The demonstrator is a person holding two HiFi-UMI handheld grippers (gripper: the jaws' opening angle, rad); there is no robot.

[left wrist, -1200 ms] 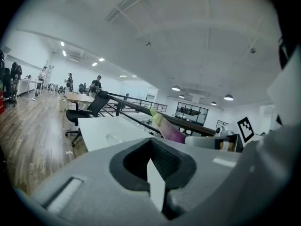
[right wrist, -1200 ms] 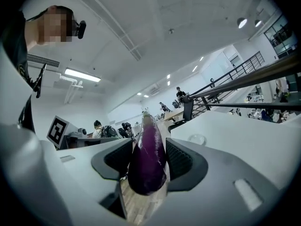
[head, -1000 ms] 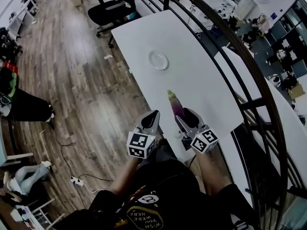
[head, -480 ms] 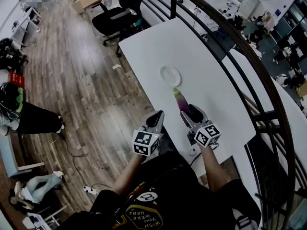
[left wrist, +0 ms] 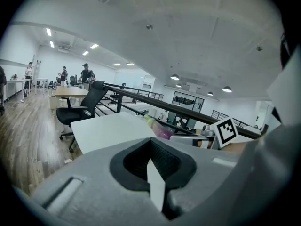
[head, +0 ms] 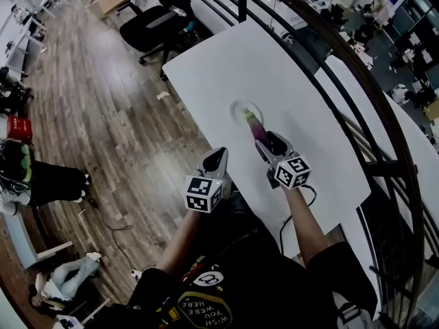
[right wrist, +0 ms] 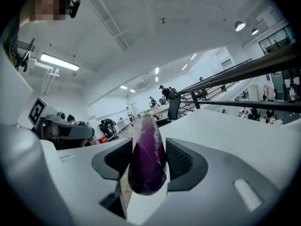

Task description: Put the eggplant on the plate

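Note:
My right gripper (head: 263, 144) is shut on the purple eggplant (head: 256, 130) and holds it above the white table (head: 219, 67). The eggplant's green stem end reaches over the near rim of the small clear plate (head: 240, 107). In the right gripper view the eggplant (right wrist: 146, 159) fills the gap between the two dark pads (right wrist: 181, 160) and points away from me. My left gripper (head: 217, 162) hovers at the table's near left edge, shut with nothing in it (left wrist: 155, 173). From the left gripper view the eggplant (left wrist: 158, 129) shows to the right.
A black office chair (head: 159, 14) stands past the table's far corner on the wooden floor (head: 89, 115). A dark curved railing (head: 336, 60) runs along the table's right side. The table's left edge (head: 188, 108) drops to the floor.
My right gripper has carried the eggplant forward, from mid-table to the plate's near rim. The left gripper has stayed at the near edge, shut.

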